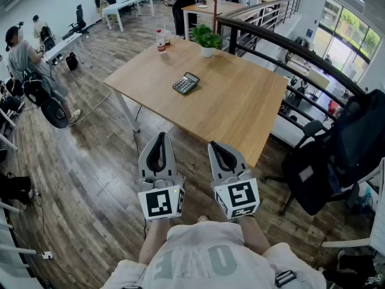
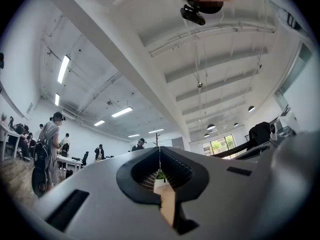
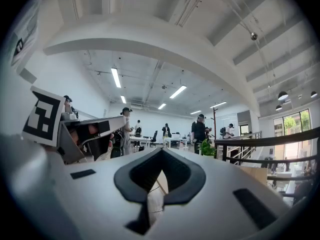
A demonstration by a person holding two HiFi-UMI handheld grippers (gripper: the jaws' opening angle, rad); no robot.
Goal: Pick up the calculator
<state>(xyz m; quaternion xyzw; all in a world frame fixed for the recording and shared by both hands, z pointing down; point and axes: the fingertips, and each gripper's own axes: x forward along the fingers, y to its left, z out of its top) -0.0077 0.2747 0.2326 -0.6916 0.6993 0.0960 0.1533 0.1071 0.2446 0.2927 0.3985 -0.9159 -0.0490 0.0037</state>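
Note:
The calculator (image 1: 186,83), dark with grey keys, lies flat on the wooden table (image 1: 240,107), left of the table's middle. Both grippers hang close to my body over the floor, well short of the table's near edge. My left gripper (image 1: 159,138) is shut and empty, tilted a little upward; in the left gripper view its jaws (image 2: 159,153) meet on a thin line. My right gripper (image 1: 218,147) is shut too, with nothing between its jaws (image 3: 160,153). Neither gripper view shows the calculator.
A potted plant (image 1: 207,40), a bottle (image 1: 160,41) and a cup (image 1: 167,39) stand at the table's far edge. A dark railing (image 1: 283,47) runs behind the table. An office chair with a black bag (image 1: 337,155) stands at the right. People sit at desks on the left.

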